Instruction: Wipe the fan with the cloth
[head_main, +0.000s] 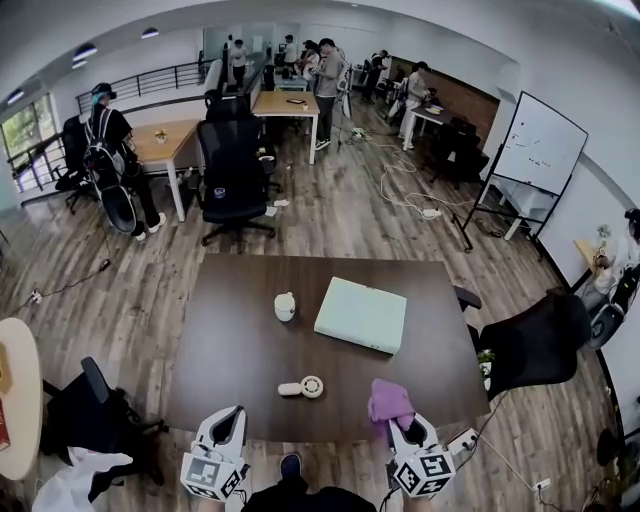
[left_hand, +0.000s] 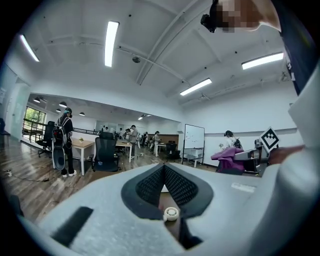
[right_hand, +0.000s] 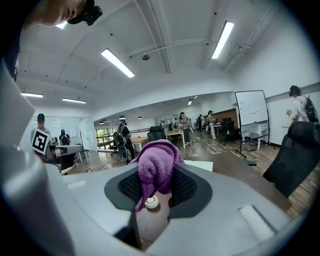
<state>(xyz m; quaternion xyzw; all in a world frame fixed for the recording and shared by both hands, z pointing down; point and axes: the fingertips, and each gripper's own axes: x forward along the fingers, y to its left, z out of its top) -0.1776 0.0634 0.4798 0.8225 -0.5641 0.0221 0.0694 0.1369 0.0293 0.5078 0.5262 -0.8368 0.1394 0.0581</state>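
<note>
Tongs, one pair in each of a person's hands, hover at the edge of a dark brown rectangular surface (head_main: 240, 300) where that person stands, in an open office. The left tongs (head_main: 230, 415), white plastic with a cube of square markers, are closed tip to tip with nothing between them. The right tongs (head_main: 400, 428), of the same make, are clamped on a bunched purple knitted cloth (head_main: 389, 400), which mounds up over the tips and droops a little below them.

The small white handheld fan (head_main: 301, 387) lies flat on the surface near that same edge. It is between the two pairs of tongs and a little ahead of them, touching neither. Its long axis runs side to side across the surface: the round head points toward the right tongs and the cloth, the short handle toward the left tongs. The cloth is near the fan's head but apart from it.

Further back on the surface sit a small white rounded container (head_main: 285, 306) and, just to its right, a flat pale green rectangular box (head_main: 361, 314) set at a slight angle. One black office chair (head_main: 233, 175) stands beyond the far side. Other people stand among wooden desks in the background.
</note>
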